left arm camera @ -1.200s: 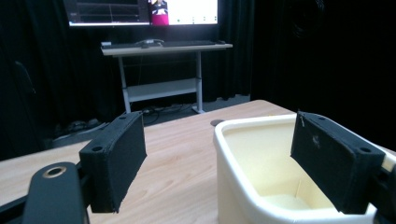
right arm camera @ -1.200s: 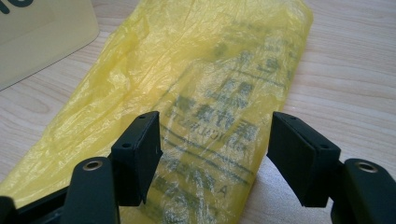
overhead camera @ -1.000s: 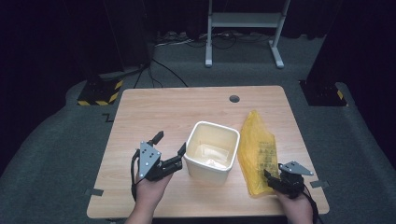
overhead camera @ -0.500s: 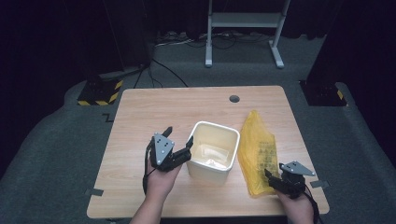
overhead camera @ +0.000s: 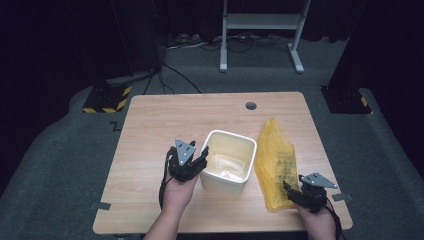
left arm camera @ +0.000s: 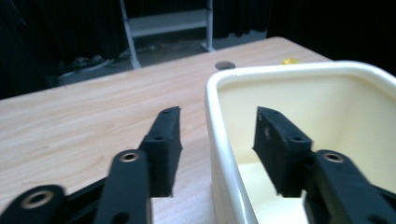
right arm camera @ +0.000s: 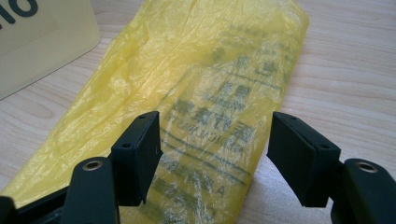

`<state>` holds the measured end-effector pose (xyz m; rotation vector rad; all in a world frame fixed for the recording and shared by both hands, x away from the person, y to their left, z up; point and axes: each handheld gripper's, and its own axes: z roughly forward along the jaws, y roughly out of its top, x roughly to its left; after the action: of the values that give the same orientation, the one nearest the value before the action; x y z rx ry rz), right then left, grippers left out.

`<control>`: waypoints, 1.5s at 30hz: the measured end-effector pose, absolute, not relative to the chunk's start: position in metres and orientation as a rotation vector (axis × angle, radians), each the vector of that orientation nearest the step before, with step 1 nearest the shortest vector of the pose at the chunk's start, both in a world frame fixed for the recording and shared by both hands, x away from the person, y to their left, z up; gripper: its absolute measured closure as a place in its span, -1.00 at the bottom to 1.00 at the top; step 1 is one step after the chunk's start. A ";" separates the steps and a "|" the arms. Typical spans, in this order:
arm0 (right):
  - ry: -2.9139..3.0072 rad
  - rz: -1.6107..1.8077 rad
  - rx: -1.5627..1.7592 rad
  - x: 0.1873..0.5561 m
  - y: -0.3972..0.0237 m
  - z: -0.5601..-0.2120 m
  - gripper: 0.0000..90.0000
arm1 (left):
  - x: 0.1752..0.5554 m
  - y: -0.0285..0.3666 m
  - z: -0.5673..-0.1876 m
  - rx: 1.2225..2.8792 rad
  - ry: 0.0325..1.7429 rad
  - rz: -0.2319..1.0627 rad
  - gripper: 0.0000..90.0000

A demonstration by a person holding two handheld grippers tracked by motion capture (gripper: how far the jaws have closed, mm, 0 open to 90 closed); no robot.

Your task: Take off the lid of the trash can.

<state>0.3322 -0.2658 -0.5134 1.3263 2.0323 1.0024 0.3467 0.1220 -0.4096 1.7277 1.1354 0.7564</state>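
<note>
Cream bin (overhead camera: 228, 162), near the middle of the table's (overhead camera: 150, 130) front edge, straddled at its left wall by the left gripper (left arm camera: 217, 135), jaws just closing, pads not yet pressing. Beside it, toward the right edge, yellow bag (overhead camera: 275, 160) lying flat. Right gripper (right arm camera: 215, 149) parted over the bag's near end, gripping nothing.

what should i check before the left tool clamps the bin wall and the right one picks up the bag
1. Left tool straddles the cream bin's near wall, one jaw outside, one inside: ok.
2. Left jaws have just been closing; pads pressing the wall: not ok, gaps show on both sides.
3. Bin upright on the table: ok.
4. Right tool open over the yellow bag: ok.
5. Bag lying flat beside the bin, not inside it: ok.
6. Right pads touching the bag: cannot tell.
</note>
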 end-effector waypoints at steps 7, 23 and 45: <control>2.031 1.012 1.334 0.331 -0.266 -0.513 -0.24 | 0.349 0.116 -0.414 1.772 1.157 0.735 0.35; 2.031 1.011 1.333 0.331 -0.264 -0.513 -0.24 | 0.352 0.112 -0.415 1.789 1.219 0.730 0.73; 2.020 1.012 1.339 0.331 -0.265 -0.513 -0.29 | 0.350 0.112 -0.408 1.759 1.182 0.758 0.78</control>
<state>0.3313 -0.2647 -0.5133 1.3394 2.0198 1.0123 0.3501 0.1123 -0.4082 1.7585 1.1815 0.7580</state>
